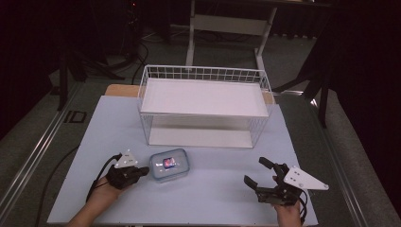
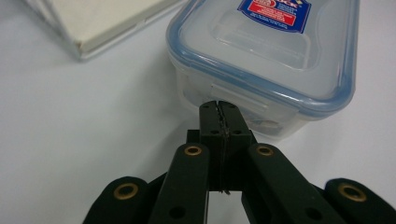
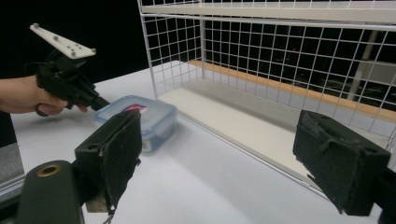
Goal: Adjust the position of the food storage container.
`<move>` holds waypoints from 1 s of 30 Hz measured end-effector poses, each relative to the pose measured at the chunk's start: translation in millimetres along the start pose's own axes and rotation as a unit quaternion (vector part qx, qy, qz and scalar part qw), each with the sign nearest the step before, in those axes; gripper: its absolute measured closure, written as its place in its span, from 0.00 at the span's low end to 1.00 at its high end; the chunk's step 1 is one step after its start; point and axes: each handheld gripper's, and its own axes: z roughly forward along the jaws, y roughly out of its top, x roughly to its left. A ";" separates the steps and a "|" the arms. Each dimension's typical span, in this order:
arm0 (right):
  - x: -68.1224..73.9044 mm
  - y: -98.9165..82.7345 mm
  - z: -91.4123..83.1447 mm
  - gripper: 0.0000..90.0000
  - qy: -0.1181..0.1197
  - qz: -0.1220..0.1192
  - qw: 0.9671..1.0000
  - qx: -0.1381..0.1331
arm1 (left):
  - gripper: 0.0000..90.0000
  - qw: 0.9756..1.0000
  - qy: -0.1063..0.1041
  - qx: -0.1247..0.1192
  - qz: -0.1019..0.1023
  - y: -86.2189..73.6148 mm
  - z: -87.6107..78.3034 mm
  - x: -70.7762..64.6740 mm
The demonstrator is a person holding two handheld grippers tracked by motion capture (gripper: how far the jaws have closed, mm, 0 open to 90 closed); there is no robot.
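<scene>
Jaws of left gripper (closed) hide container latch.

Each hand carries a black gripper of blocky links: the left gripper and right gripper both wear a pale grey three-cornered plate dotted with small dark screws, and a black cable trails from each. Brass-ringed pivot holes mark the arms behind the fingers. The right gripper's fingers are faced with rough, frayed black padding; the forearms are bare.
</scene>
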 end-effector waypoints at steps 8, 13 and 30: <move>-0.1 -0.3 0.3 0.17 0.003 0.000 1.000 0.001 | 1.00 1.000 -0.007 -0.007 -0.002 17.4 22.3 -4.1; 0.7 -0.9 0.8 0.17 0.003 -0.001 1.000 0.003 | 1.00 1.000 0.001 -0.010 0.005 24.3 33.4 -9.4; 2.1 -2.0 2.9 0.17 0.006 -0.005 1.000 0.010 | 1.00 1.000 0.012 -0.022 -0.004 36.1 28.7 -11.4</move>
